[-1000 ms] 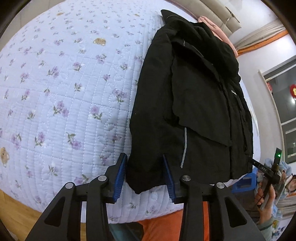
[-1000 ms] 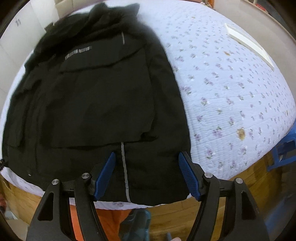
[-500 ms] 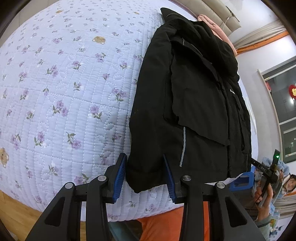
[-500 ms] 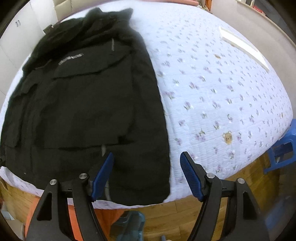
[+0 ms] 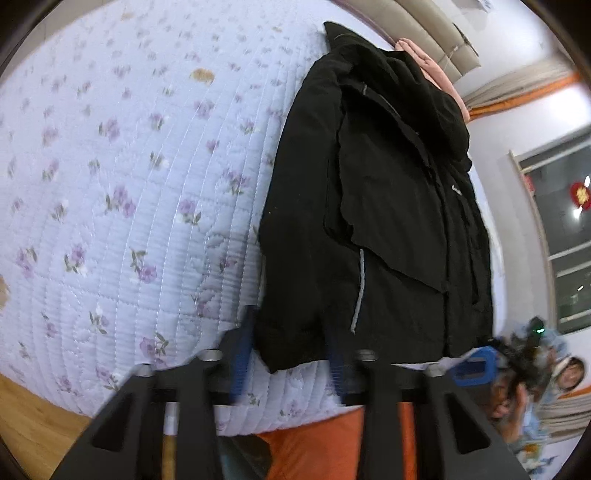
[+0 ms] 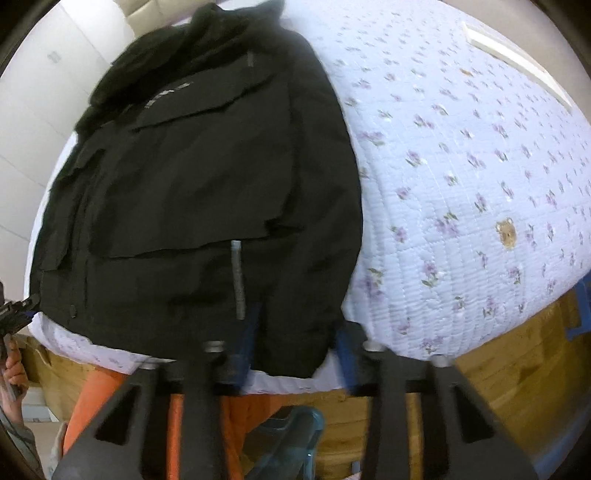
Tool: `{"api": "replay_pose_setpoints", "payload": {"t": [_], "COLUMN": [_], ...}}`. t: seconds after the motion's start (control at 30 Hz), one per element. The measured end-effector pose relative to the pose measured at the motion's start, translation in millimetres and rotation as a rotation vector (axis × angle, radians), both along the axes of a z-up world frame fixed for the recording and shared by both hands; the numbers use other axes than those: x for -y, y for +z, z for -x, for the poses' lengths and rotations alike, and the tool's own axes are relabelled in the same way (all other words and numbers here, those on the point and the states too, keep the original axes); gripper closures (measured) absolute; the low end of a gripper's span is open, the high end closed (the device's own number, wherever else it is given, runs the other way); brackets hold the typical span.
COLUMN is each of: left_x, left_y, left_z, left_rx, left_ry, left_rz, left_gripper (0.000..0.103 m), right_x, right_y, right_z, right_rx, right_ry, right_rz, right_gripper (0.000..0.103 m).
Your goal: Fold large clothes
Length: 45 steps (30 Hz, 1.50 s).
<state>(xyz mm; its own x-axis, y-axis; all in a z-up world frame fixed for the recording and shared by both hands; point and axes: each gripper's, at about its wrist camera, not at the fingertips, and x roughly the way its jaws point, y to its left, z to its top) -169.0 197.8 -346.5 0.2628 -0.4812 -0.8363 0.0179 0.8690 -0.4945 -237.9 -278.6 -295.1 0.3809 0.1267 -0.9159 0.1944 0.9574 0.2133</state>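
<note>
A black jacket (image 5: 388,206) lies on the bed, its sides folded inward, with a grey reflective strip near the hem. It also shows in the right wrist view (image 6: 207,192). My left gripper (image 5: 288,350) is open, its blue pads on either side of the hem's near corner. My right gripper (image 6: 295,343) is open too, its pads straddling the hem corner at the bed's edge. Neither gripper is closed on the cloth.
The bed has a pale blue floral quilt (image 5: 122,192) and a wooden frame (image 6: 517,369). Orange-clad legs (image 5: 314,446) are below the grippers. A blue stool (image 5: 472,365) and people (image 5: 569,373) are at the far right. A headboard (image 5: 436,33) is beyond the jacket.
The right gripper has moved left and lower over the hem corner and narrowed its opening. The left gripper has stayed around its hem corner, shifting slightly.
</note>
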Motion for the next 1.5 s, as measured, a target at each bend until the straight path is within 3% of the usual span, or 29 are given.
{"api": "replay_pose_setpoints", "payload": {"t": [0.07, 0.2, 0.43, 0.6, 0.77, 0.93, 1.17, 1.5], "left_x": [7, 23, 18, 22, 37, 40, 52, 55], "left_y": [9, 26, 60, 83, 49, 34, 94, 166], "left_z": [3, 3, 0, -39, -80, -100, -139, -236], "left_rx": [0.037, 0.106, 0.209, 0.299, 0.253, 0.145, 0.142, 0.237], "left_ry": [-0.013, -0.038, -0.007, 0.017, -0.019, 0.036, 0.048, 0.100], "left_rz": [-0.020, -0.105, -0.055, -0.051, -0.049, -0.014, -0.073, -0.061], "left_gripper": [0.093, 0.094, 0.095, 0.095, 0.095, 0.095, 0.095, 0.095], "right_x": [-6, -15, -11, -16, -30, -44, -30, -9], "right_y": [6, 13, 36, 60, 24, 25, 79, 166], "right_z": [0, 1, 3, -17, -59, -83, -115, -215], "right_rx": [0.015, 0.035, 0.097, 0.159, 0.071, -0.008, -0.052, 0.083], "right_ry": [0.005, 0.017, 0.018, 0.108, 0.208, 0.268, 0.199, 0.124], "right_rz": [0.034, 0.092, 0.123, 0.195, 0.239, 0.291, 0.228, 0.271], "right_gripper": [0.080, 0.083, 0.089, 0.090, 0.090, 0.091, 0.091, 0.092]}}
